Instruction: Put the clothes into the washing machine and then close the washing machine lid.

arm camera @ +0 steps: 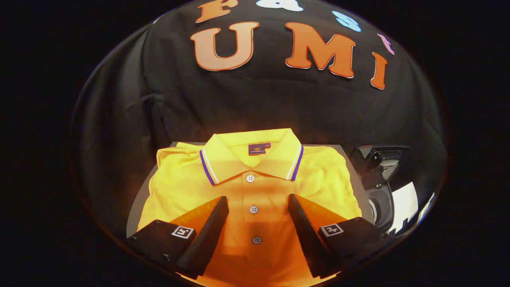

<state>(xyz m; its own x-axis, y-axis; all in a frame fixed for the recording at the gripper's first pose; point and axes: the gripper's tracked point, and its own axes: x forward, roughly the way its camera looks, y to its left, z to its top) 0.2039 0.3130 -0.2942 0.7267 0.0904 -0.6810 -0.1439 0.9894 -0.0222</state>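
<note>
I have the gripper (258, 209) with its fingers (213, 223) spread wide, holding nothing; whether they touch the fabric below, I cannot tell. The folded yellow polo shirt (247, 187) lies flat on the grey table (137, 207), its button placket running between the fingers. The collar points away from me, long axis aligned with the fingers. The washing machine (380, 179) stands beside the table, right of the shirt.

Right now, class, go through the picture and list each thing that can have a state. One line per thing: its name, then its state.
Polo shirt: folded, lying flat on the table, collar away from the gripper, placket buttoned.
Gripper: open, fingers spread over the shirt's placket, not gripping it.
Washing machine: beside the table's far corner; whether its lid is open or shut cannot be told.
Table: bears the shirt.
</note>
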